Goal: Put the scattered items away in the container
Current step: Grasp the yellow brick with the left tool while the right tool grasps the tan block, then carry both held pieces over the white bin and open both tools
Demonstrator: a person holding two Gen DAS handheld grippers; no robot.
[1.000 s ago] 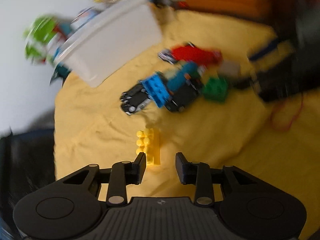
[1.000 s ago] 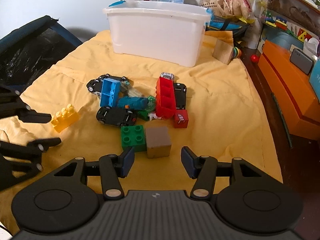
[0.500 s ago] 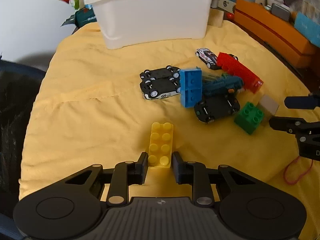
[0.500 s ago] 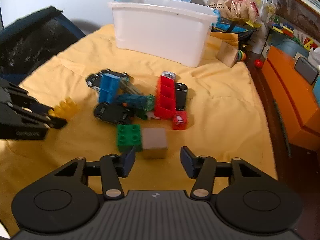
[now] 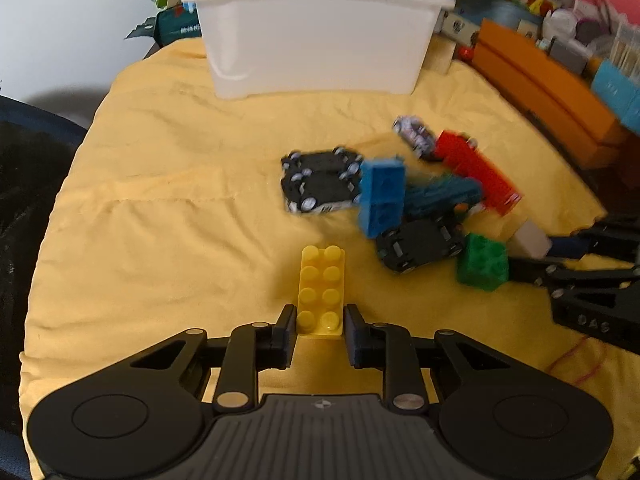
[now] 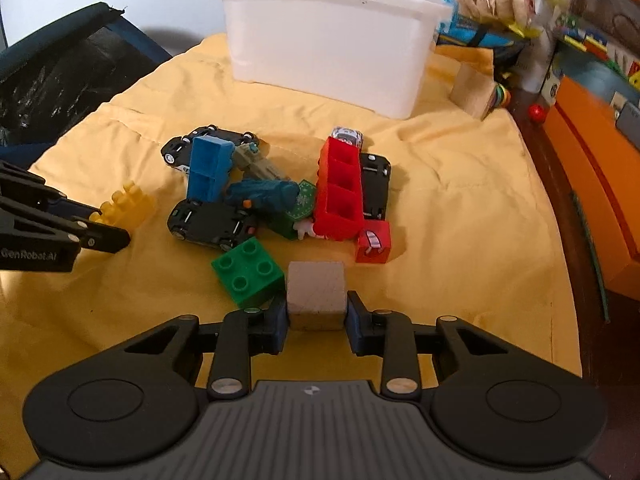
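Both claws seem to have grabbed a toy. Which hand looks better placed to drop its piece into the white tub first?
Probably the left, though only narrowly. The left claw pinches the yellow brick with bare cloth up to the white tub. The right claw, closed on the grey cube, has the toy pile in between.

My left gripper (image 5: 320, 330) tilts downward, jaws just closed against the long yellow studded plastic brick (image 5: 322, 290); my right gripper (image 6: 317, 316) likewise pinches the grey-topped wooden cube (image 6: 316, 292).
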